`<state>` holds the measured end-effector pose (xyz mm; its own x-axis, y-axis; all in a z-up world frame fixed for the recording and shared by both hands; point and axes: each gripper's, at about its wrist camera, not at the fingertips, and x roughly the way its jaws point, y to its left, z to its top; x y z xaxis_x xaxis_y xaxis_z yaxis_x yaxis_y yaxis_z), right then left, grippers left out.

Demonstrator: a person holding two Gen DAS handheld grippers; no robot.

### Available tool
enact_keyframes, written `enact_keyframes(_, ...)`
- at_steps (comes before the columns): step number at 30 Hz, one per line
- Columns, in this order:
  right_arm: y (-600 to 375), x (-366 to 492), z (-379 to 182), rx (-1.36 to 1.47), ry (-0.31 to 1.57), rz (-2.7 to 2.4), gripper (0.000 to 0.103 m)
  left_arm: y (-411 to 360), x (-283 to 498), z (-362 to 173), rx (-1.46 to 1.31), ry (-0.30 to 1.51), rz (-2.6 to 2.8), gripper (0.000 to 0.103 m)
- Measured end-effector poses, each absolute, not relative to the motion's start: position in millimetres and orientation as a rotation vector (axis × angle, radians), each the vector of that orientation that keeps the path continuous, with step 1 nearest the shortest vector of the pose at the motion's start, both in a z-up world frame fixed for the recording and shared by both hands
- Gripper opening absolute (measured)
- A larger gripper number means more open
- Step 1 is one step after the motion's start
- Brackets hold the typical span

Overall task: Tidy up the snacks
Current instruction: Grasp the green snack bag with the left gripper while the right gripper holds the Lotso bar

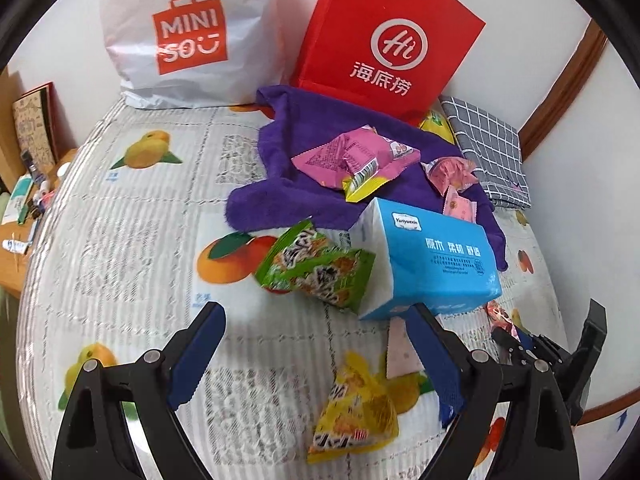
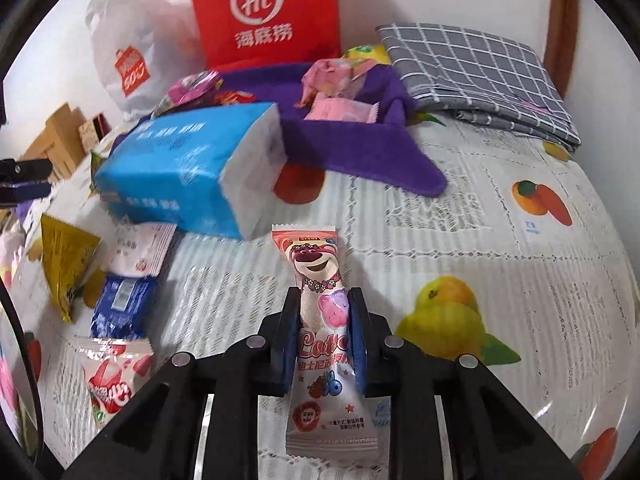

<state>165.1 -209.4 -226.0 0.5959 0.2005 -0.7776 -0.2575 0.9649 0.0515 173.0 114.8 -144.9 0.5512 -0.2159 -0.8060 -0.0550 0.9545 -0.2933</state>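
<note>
The right tongs (image 2: 325, 320) are closed across the middle of a pink bear-printed candy packet (image 2: 320, 304) whose long axis runs straight ahead between them, while the left tongs (image 1: 316, 340) gape wide and empty, a yellow triangular snack packet (image 1: 354, 412) lying between their fingers.

Left claw (image 1: 316, 336) gapes wide, while right claw (image 2: 325, 314) is clamped nearly closed.
</note>
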Motion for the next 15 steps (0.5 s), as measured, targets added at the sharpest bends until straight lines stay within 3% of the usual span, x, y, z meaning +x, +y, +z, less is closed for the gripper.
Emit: enact_keyframes(15,-205,165,-227,-0.096,0.881,0.241,0.023,111,222,-178,-0.342,1.054,-0.030,0.090)
